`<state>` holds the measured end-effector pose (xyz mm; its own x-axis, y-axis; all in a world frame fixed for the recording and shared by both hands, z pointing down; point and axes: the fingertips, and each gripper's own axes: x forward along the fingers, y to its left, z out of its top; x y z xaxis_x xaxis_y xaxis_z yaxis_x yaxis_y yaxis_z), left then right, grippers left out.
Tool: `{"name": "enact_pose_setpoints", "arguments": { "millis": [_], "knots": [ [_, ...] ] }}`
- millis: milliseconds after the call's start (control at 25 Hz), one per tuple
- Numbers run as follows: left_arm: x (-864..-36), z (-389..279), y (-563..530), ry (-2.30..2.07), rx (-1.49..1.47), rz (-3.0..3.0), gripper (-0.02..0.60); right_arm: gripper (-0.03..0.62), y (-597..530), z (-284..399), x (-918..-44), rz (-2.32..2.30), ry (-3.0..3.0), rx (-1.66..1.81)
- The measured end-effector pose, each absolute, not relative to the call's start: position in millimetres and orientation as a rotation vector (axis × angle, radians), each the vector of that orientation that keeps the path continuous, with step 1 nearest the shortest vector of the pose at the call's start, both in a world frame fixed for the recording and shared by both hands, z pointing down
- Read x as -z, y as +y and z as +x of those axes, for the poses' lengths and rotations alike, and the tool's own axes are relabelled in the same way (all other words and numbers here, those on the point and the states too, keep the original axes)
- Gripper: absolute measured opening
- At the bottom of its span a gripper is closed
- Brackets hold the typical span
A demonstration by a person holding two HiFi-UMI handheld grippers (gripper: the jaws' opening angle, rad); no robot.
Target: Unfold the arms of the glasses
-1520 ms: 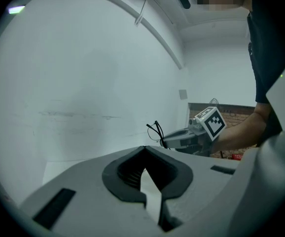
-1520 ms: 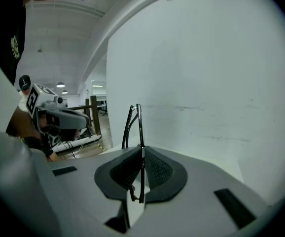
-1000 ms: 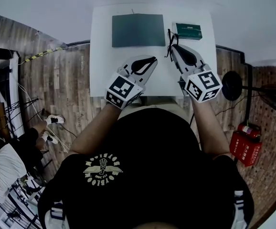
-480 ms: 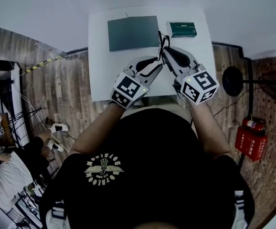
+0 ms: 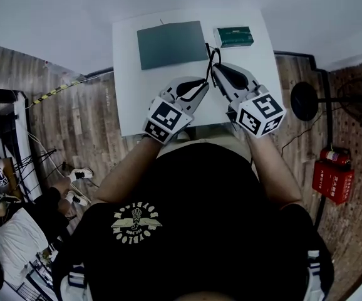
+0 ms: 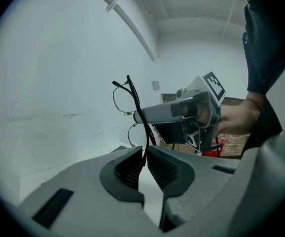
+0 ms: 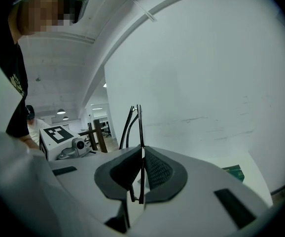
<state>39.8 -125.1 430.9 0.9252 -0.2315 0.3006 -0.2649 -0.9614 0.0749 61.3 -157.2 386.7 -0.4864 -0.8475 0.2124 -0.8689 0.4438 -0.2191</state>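
Glasses (image 5: 212,56) held above the counter (image 5: 128,99), between both grippers. Right gripper (image 7: 142,154) jaws clamp the frame, steadying it. Left gripper (image 6: 146,154) jaws pinch one thin arm, probably to swing it out.

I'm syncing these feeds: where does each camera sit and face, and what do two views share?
Head view: on the person's head, facing steeply down at the table; shows torso, forearms, left gripper, right gripper.
Left gripper view: on the left gripper, facing along its fingers at the glasses and right gripper; hand shows.
Right gripper view: on the right gripper, facing along its fingers toward the wall; shirt shows.
Both gripper views share the glasses.
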Motion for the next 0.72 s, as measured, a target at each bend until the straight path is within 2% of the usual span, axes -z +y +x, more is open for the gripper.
{"name": "enact_pose_setpoints", "arguments": {
  "millis": [720],
  "knots": [
    [-432,11,-128,-0.286,-0.531,2.991,0.032,0.018,-148,87,-407,1.679,-2.467,-0.458]
  ]
}}
